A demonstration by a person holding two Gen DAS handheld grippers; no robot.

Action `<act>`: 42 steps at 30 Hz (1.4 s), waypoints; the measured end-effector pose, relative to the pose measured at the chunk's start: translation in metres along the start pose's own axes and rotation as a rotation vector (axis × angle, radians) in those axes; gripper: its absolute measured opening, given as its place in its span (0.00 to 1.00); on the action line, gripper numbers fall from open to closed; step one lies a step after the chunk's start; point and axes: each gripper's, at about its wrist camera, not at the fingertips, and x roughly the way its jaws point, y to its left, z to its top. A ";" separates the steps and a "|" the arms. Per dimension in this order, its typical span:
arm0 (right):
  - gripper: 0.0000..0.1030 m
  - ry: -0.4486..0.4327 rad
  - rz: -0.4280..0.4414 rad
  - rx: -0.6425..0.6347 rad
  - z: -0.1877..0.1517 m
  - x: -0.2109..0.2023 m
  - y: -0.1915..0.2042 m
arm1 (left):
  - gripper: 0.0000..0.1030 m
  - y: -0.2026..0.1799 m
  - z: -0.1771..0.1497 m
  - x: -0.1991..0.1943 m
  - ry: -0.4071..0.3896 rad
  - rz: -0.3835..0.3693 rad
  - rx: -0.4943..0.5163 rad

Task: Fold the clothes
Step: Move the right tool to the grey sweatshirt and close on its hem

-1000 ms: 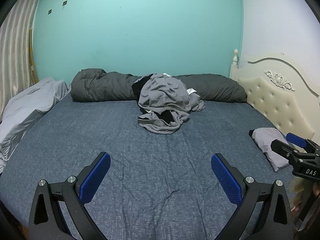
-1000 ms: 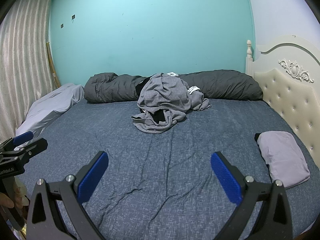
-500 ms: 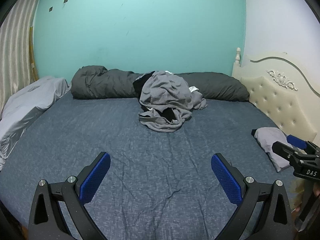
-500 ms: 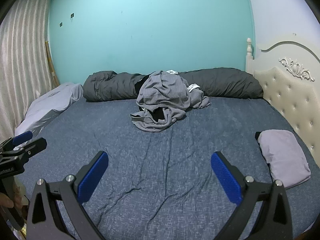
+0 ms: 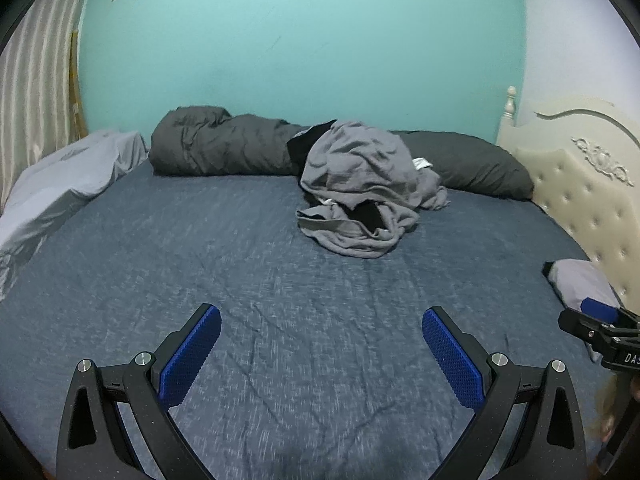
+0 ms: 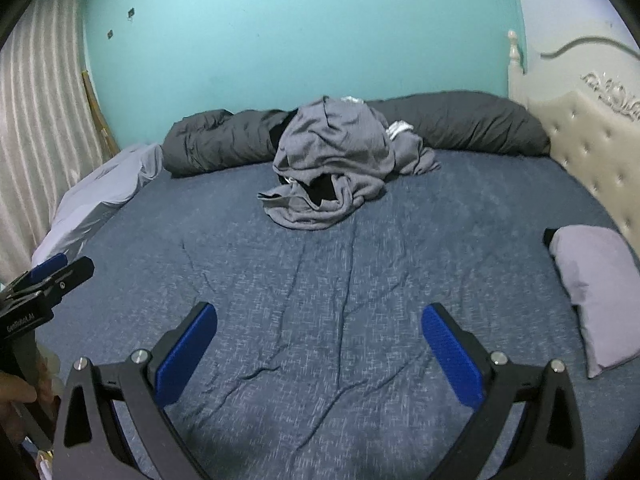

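A crumpled heap of grey clothes (image 5: 360,188) (image 6: 332,168) with a black piece showing inside lies at the far middle of the blue bed (image 5: 240,280) (image 6: 400,280), leaning on a dark grey rolled duvet (image 5: 224,148) (image 6: 216,140). A folded light grey garment (image 6: 600,288) (image 5: 580,280) rests at the right edge near the headboard. My left gripper (image 5: 320,340) stands open over bare bedding, well short of the heap. My right gripper (image 6: 318,338) is open too, with nothing between its blue pads. Each gripper shows at the edge of the other's view.
A cream tufted headboard (image 5: 592,192) (image 6: 592,140) bounds the right side. A pale silvery sheet or pillow (image 5: 60,188) (image 6: 100,196) lies at the left by a striped curtain (image 6: 36,128). A teal wall (image 5: 300,40) stands behind. A hand (image 6: 16,396) holds the left gripper's handle.
Both grippers have moved forward over the bed toward the heap, which now looks larger and nearer. The right view has tilted downward a little. Both stay open.
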 end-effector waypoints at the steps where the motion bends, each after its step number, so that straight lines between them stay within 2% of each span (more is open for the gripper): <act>1: 1.00 0.009 0.004 0.006 0.001 0.009 -0.003 | 1.00 0.003 0.000 0.009 0.002 0.004 -0.006; 8: 0.98 0.034 0.011 0.001 0.026 0.083 -0.011 | 1.00 0.024 0.004 0.080 0.029 0.003 -0.067; 13: 0.98 0.042 0.007 -0.006 0.051 0.136 -0.014 | 1.00 0.035 0.018 0.131 0.053 -0.016 -0.105; 18: 0.98 0.056 -0.045 -0.023 0.081 0.201 -0.018 | 1.00 0.044 0.033 0.175 0.065 -0.023 -0.113; 22: 0.99 0.062 -0.021 -0.010 0.104 0.245 -0.021 | 1.00 0.056 0.041 0.210 0.086 -0.013 -0.109; 24: 1.00 0.026 -0.002 -0.027 0.116 0.261 -0.017 | 1.00 0.061 0.045 0.225 0.093 0.001 -0.091; 26: 1.00 0.005 0.010 -0.057 0.127 0.277 -0.010 | 1.00 0.065 0.047 0.236 0.095 0.016 -0.087; 29: 1.00 0.019 -0.005 -0.093 0.145 0.308 -0.004 | 1.00 0.076 0.050 0.254 0.109 0.012 -0.108; 34: 1.00 0.062 -0.008 -0.055 0.175 0.359 -0.010 | 1.00 0.085 0.049 0.276 0.122 0.009 -0.110; 42: 1.00 0.015 -0.013 -0.061 0.220 0.421 -0.004 | 1.00 0.108 0.039 0.298 0.126 0.015 -0.145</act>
